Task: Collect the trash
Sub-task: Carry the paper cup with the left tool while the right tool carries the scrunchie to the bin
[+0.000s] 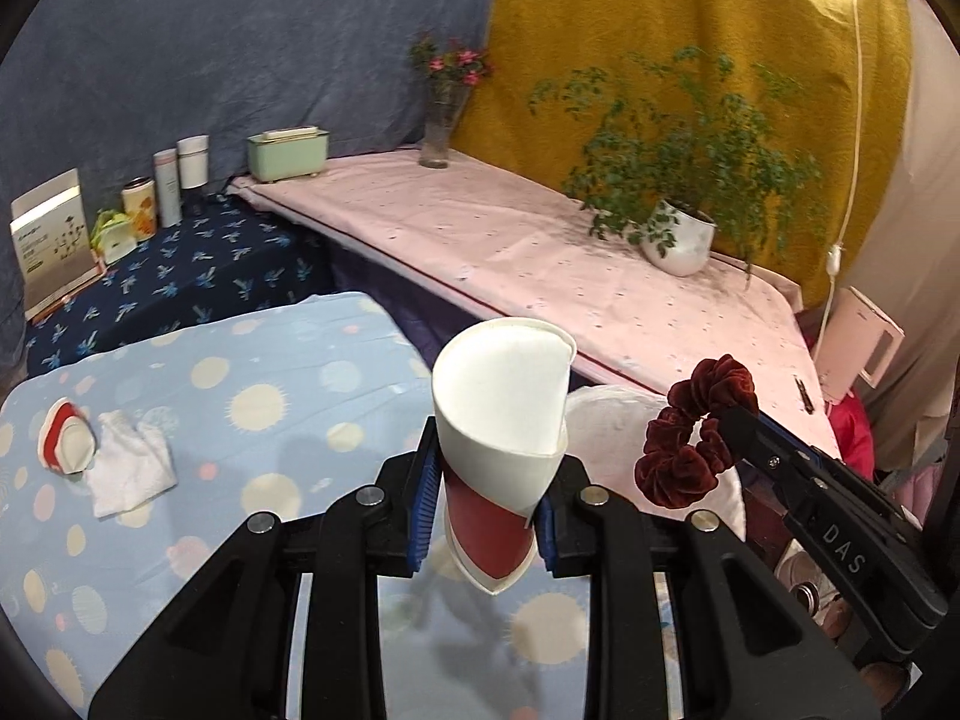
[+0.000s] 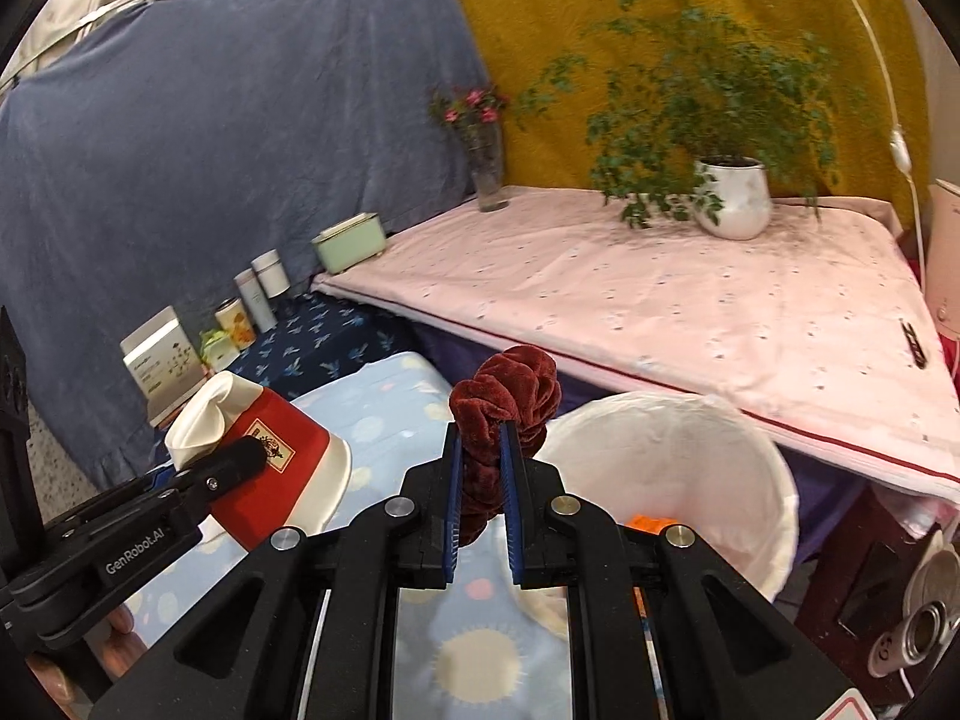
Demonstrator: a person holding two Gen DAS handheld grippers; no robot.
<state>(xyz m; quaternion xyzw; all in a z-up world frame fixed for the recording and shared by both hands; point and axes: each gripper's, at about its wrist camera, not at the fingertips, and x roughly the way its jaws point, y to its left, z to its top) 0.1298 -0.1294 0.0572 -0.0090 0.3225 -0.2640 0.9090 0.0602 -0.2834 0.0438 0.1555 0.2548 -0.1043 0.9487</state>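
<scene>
Indoors, sun-print tablecloth, blue backdrop — left gripper pinching paper cup, right gripper pinching scrunchie

Legible markings, two only. "DAS" in pale capitals runs along the black arm of the right gripper, read from the left wrist view. "GenRobot.AI" in pale letters runs along the black arm of the left gripper, read from the right wrist view. Framed label on the red paper cup: too small to read. Print on the white box: blurred.
</scene>
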